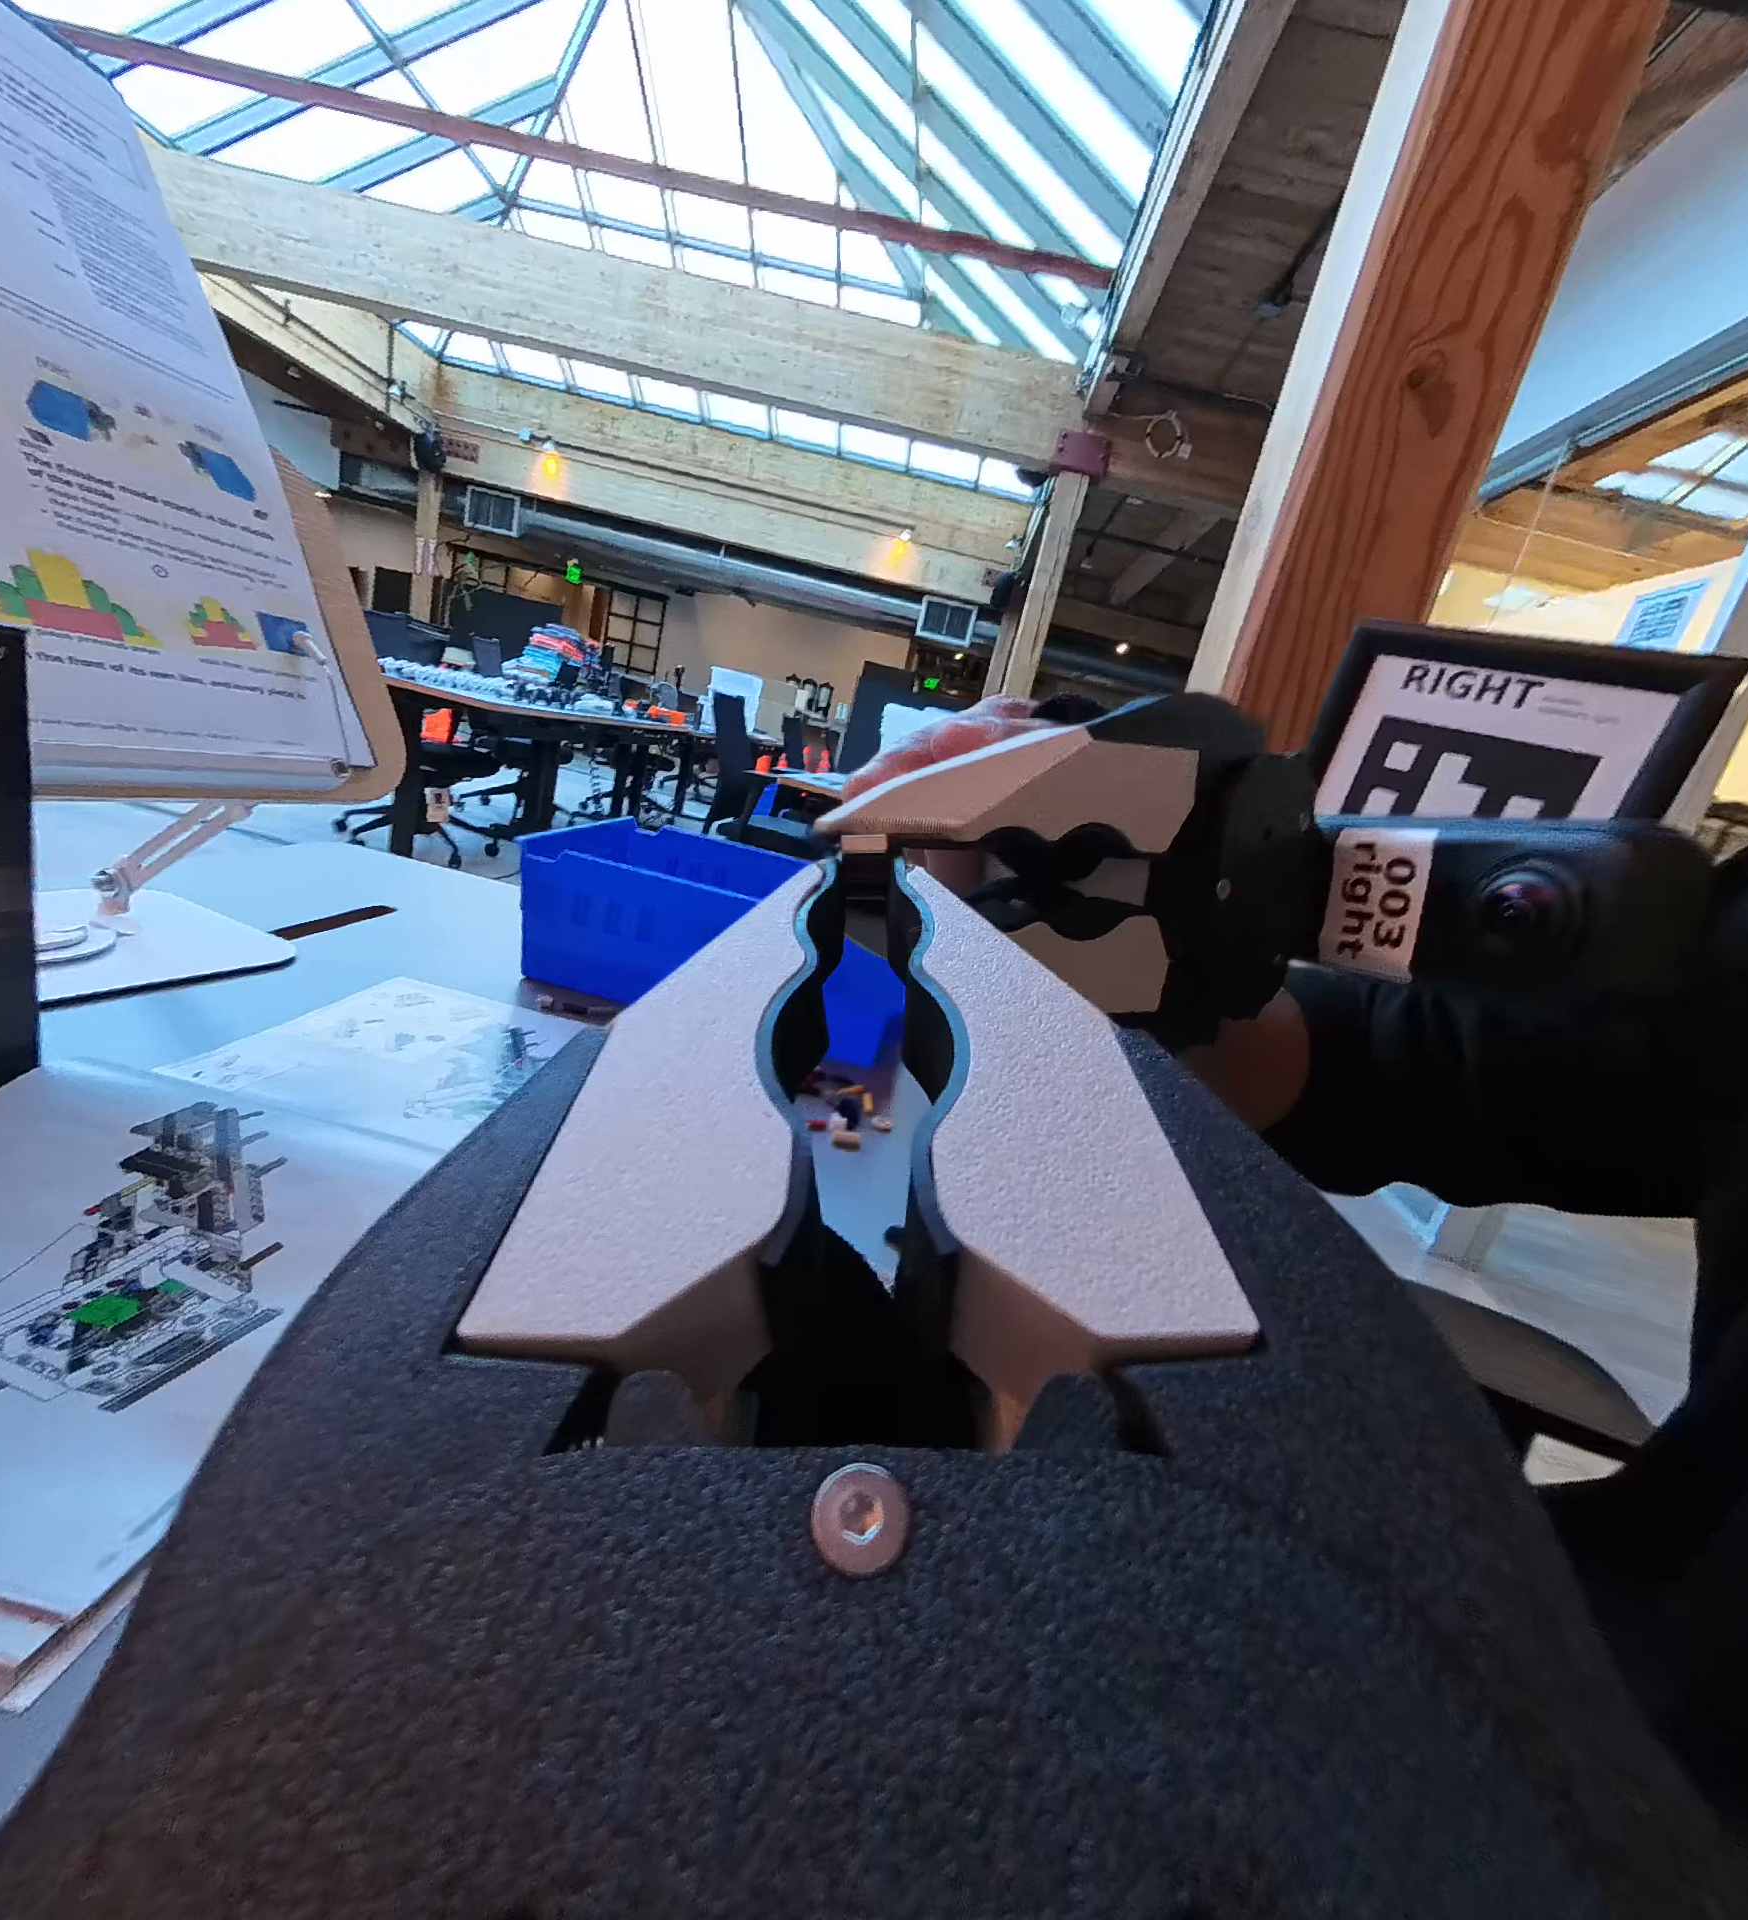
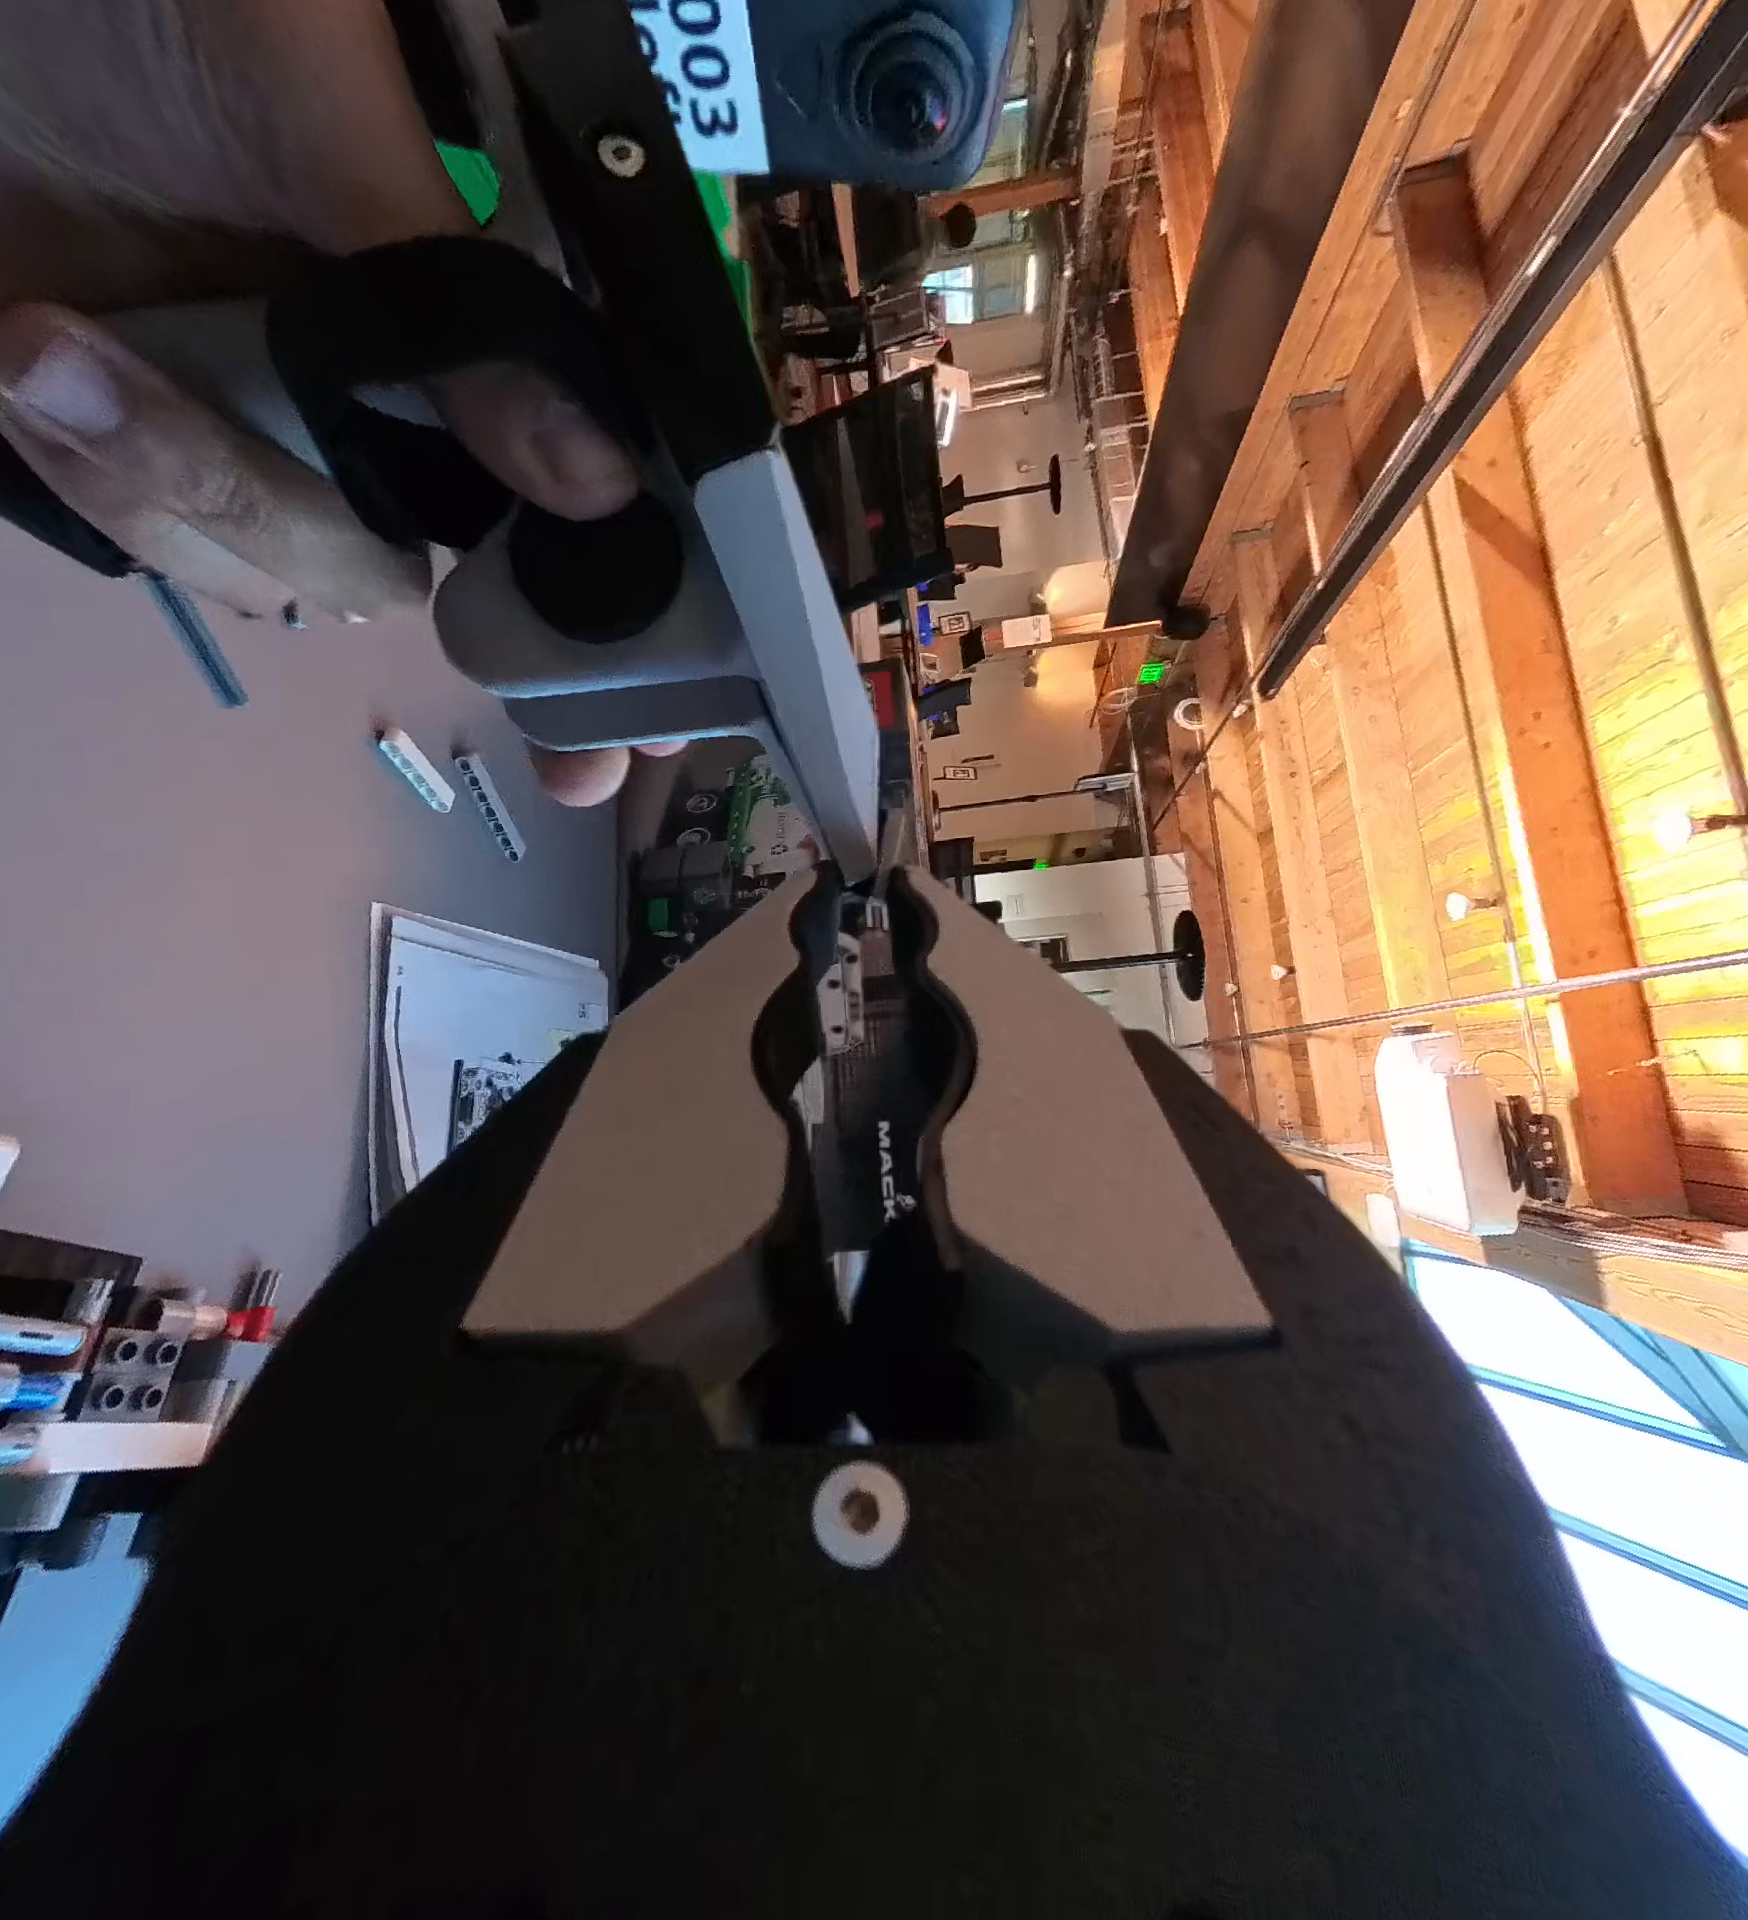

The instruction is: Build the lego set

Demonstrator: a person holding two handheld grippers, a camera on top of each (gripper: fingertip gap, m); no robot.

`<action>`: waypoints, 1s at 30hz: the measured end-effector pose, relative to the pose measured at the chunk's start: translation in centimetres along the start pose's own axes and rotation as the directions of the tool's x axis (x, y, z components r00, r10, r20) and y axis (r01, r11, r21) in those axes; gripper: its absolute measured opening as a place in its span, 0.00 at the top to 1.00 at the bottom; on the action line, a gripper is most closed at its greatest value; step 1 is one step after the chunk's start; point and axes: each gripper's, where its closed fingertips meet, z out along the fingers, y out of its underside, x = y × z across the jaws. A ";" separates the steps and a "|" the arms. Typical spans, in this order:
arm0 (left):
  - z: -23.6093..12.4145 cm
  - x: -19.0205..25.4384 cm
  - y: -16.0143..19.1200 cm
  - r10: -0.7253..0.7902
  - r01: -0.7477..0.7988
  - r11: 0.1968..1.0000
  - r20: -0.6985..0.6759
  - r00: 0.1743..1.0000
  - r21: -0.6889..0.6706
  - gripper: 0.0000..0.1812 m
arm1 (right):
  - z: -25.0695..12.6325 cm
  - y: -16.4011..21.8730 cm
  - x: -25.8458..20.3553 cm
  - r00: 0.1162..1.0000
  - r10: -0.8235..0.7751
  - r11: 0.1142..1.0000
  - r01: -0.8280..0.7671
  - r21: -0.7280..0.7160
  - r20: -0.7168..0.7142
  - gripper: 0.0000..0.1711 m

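- My left gripper (image 1: 865, 868) and my right gripper (image 1: 854, 842) met tip to tip above the counter (image 1: 413, 935); a small tan lego piece (image 1: 862, 843) sat at that meeting point.
- My left fingers (image 1: 704, 1091) stood nearly pressed together, a thin gap between them; whether they truly pinched the piece, I could not tell.
- My right fingers (image 2: 1036, 1122) were also nearly closed; whether they gripped anything, I could not tell.
- I judged the step a hand-over or a joining of small parts in mid-air.
- Loose lego bits (image 1: 844, 1117) lay on the counter near the blue bin (image 1: 641, 914); the instruction booklet (image 1: 122, 1299) lay open; a partly built assembly (image 2: 70, 1371) stood on the counter.
- The next move called for fine alignment and a firm, straight press.
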 end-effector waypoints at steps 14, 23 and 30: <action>0.1 0.5 0.5 0.022 -0.022 0.999 -0.001 1.000 -0.037 0.97 | 0.2 -1.0 -0.5 0.994 0.104 0.995 -0.104 0.003 0.035 0.92; 0.3 0.4 1.8 0.040 -0.039 0.993 0.006 0.999 -0.114 0.96 | -0.1 -0.4 -1.6 0.975 0.215 0.976 -0.217 0.020 0.050 0.91; -1.8 0.3 4.2 0.264 -0.246 0.890 -0.006 0.965 -0.384 0.96 | -7.2 2.2 -2.7 0.771 0.587 0.808 -0.578 -0.116 0.248 0.81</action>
